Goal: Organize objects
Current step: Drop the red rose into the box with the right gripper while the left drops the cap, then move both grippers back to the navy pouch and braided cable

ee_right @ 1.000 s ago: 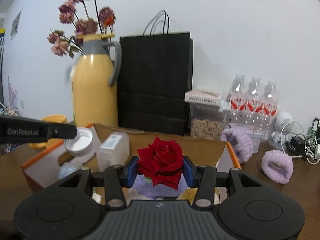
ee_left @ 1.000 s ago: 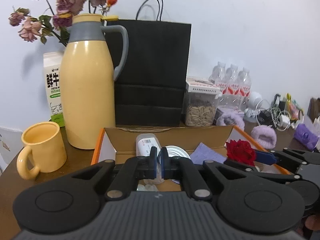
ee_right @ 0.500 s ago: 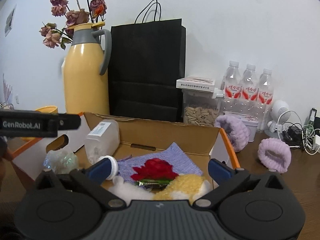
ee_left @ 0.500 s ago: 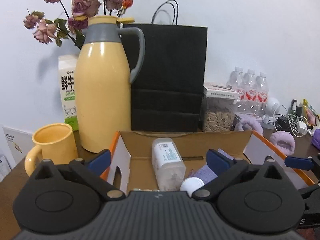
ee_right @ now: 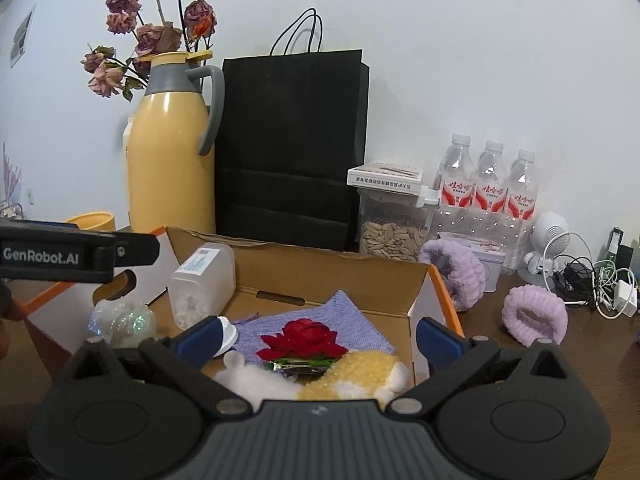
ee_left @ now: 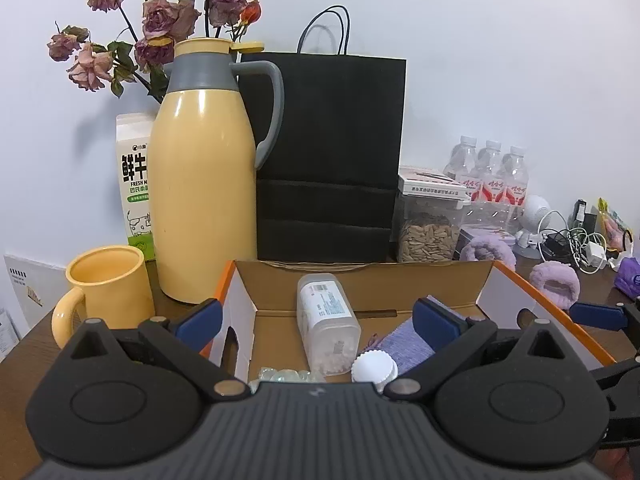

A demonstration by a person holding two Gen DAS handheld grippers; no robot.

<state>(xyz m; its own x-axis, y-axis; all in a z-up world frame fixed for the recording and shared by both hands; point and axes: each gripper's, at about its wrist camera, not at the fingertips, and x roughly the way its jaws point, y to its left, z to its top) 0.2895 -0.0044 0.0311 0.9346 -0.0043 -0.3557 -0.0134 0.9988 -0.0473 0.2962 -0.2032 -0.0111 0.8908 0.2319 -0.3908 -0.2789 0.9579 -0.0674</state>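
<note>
An open cardboard box [ee_left: 360, 280] [ee_right: 328, 272] with orange edges sits in front of both grippers. In it lie a clear plastic bottle [ee_left: 326, 320] [ee_right: 202, 284] with a white cap [ee_left: 374, 368], a purple cloth [ee_right: 316, 328], a red rose [ee_right: 302, 340], a yellow-white plush [ee_right: 356, 376] and a clump of clear beads [ee_right: 122, 320]. My left gripper [ee_left: 318, 322] is open above the box's near side, holding nothing. Above the rose, my right gripper [ee_right: 318, 340] also stands open and empty.
Behind the box stand a yellow thermos jug [ee_left: 204, 184], a black paper bag [ee_left: 328, 152], a milk carton [ee_left: 134, 184], dried flowers [ee_left: 160, 28], a seed jar [ee_left: 430, 224] and water bottles [ee_right: 486, 188]. A yellow mug [ee_left: 106, 284] is left; purple wristbands [ee_right: 534, 316] and cables [ee_right: 600, 280] right.
Both grippers opened wide. The left one let go of the white cap, which now lies by the bottle. The right one released the red rose, which dropped onto the purple cloth.
</note>
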